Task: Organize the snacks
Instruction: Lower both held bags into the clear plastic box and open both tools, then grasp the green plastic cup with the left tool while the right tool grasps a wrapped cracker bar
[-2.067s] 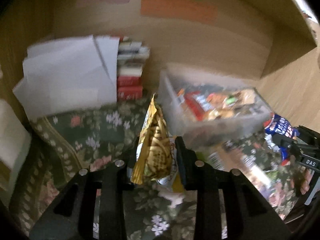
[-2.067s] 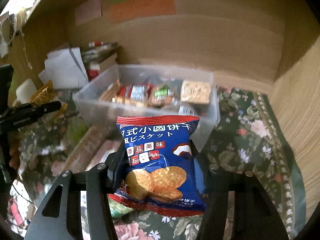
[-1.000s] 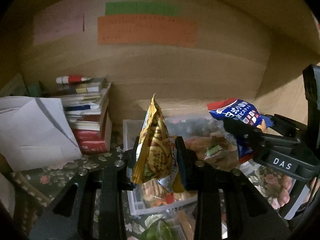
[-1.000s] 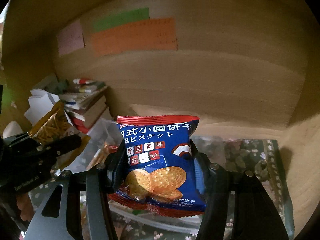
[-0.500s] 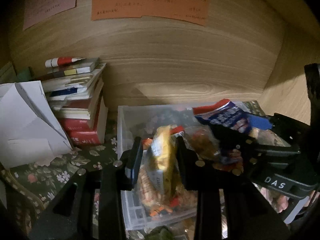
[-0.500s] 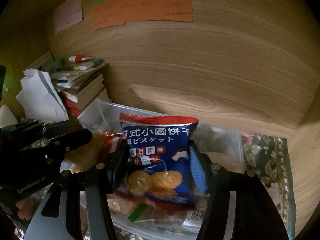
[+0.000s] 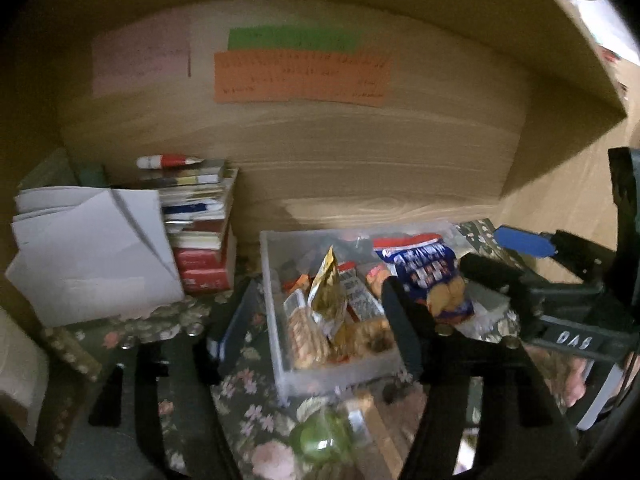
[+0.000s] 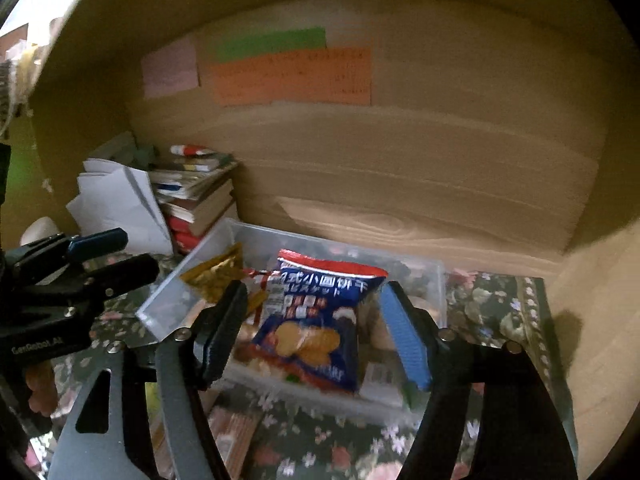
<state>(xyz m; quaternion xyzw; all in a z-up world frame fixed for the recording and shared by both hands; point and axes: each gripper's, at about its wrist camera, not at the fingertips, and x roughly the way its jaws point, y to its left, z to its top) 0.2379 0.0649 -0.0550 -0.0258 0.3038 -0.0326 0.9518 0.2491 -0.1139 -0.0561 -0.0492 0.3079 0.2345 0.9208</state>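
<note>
A clear plastic bin (image 7: 276,320) holds several snack packets on the floral cloth. A gold snack packet (image 7: 328,296) stands among them; it also shows in the right wrist view (image 8: 216,276). A blue biscuit packet (image 8: 316,320) lies tilted on the snacks in the bin (image 8: 436,276), also in the left wrist view (image 7: 428,276). My left gripper (image 7: 316,328) is open wide over the bin's near side, holding nothing. My right gripper (image 8: 316,328) is open, its fingers on either side of the blue packet without gripping it.
A stack of books (image 7: 200,224) and folded white paper (image 7: 92,256) stand left of the bin against the wooden back wall. Coloured notes (image 7: 300,76) are stuck on the wall. A green item (image 7: 320,440) and other packets lie on the cloth in front of the bin.
Both grippers have opened. The gold packet has left my left gripper and the blue packet my right gripper; both now rest in the bin. Both grippers have pulled back.
</note>
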